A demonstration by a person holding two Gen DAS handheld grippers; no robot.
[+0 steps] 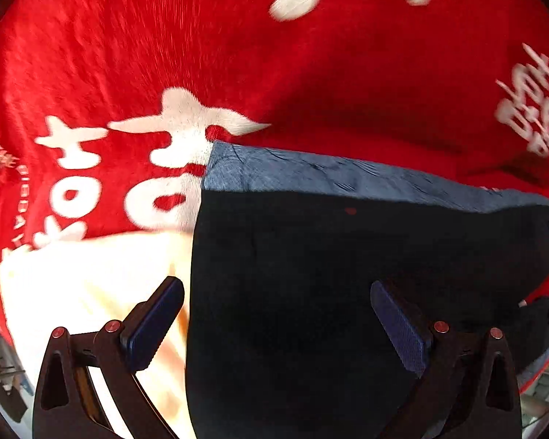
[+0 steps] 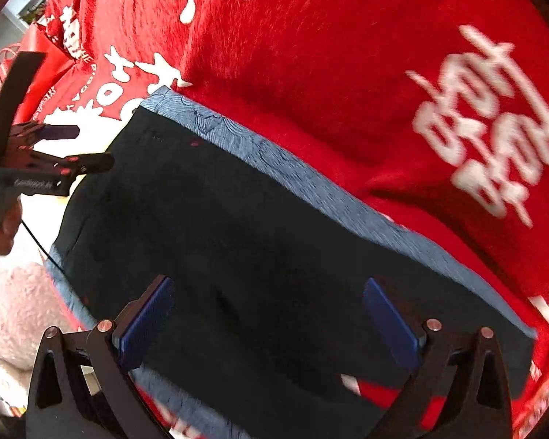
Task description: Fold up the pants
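Both spread wide, gripping nothing: left gripper and right gripper hover over the pants, dark navy, folded flat, pale-blue patterned band along the far edge, on the red blanket.

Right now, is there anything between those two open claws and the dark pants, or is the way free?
Nothing visible stands in the way. The right gripper hangs open directly over the dark pants, and the left gripper is open at their edge, one finger over the cream cloth beside them. Only the red blanket lies beyond.
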